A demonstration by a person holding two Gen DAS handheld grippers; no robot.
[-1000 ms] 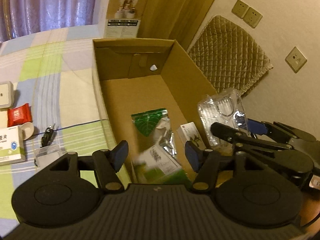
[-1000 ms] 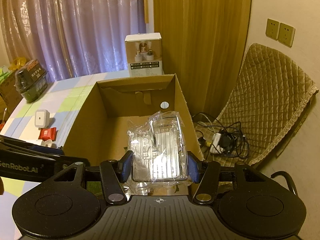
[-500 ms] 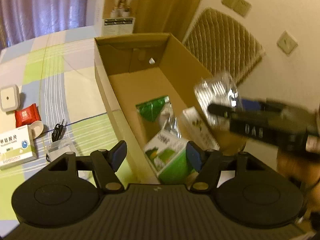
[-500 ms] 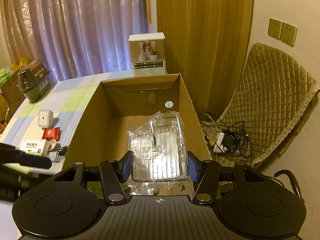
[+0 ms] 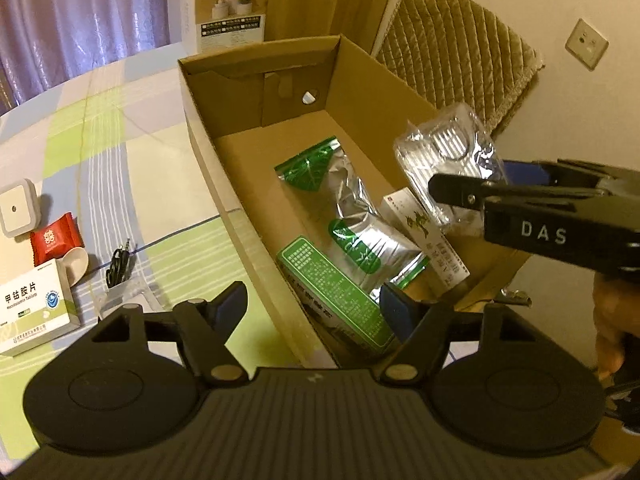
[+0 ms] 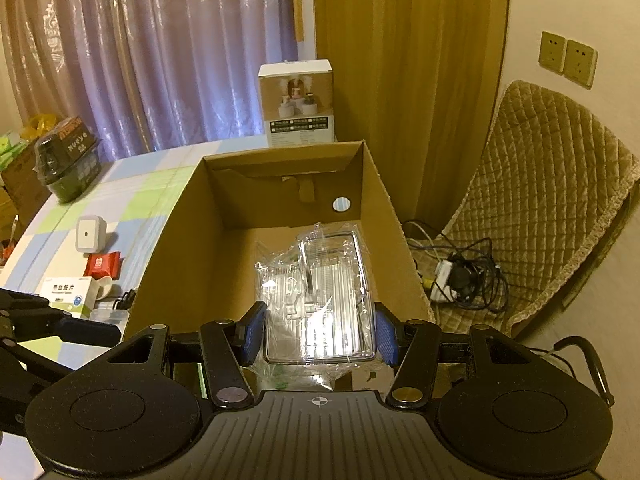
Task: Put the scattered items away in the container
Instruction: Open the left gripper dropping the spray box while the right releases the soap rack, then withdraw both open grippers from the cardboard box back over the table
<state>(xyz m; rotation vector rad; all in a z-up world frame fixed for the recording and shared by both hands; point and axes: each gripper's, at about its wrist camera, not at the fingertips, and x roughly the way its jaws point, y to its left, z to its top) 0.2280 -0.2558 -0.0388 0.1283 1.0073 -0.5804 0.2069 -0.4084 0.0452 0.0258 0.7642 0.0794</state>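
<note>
Right wrist: right gripper (image 6: pixel 318 336) pinching clear plastic case (image 6: pixel 320 300) above cardboard box (image 6: pixel 176 248); left gripper (image 5: pixel 312 312) spread.

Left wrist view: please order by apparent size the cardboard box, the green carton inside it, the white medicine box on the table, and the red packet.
Largest to smallest, as they look:
1. cardboard box
2. green carton
3. white medicine box, close to the carton; the fisheye edge makes this pair unsure
4. red packet

- Purple curtains (image 6: pixel 160 60) behind the table.
- Quilted chair (image 6: pixel 552 200) against the wall.
- Tangled cables (image 6: pixel 464 276) on the floor beside it.
- Wall sockets (image 6: pixel 568 58) above.
</note>
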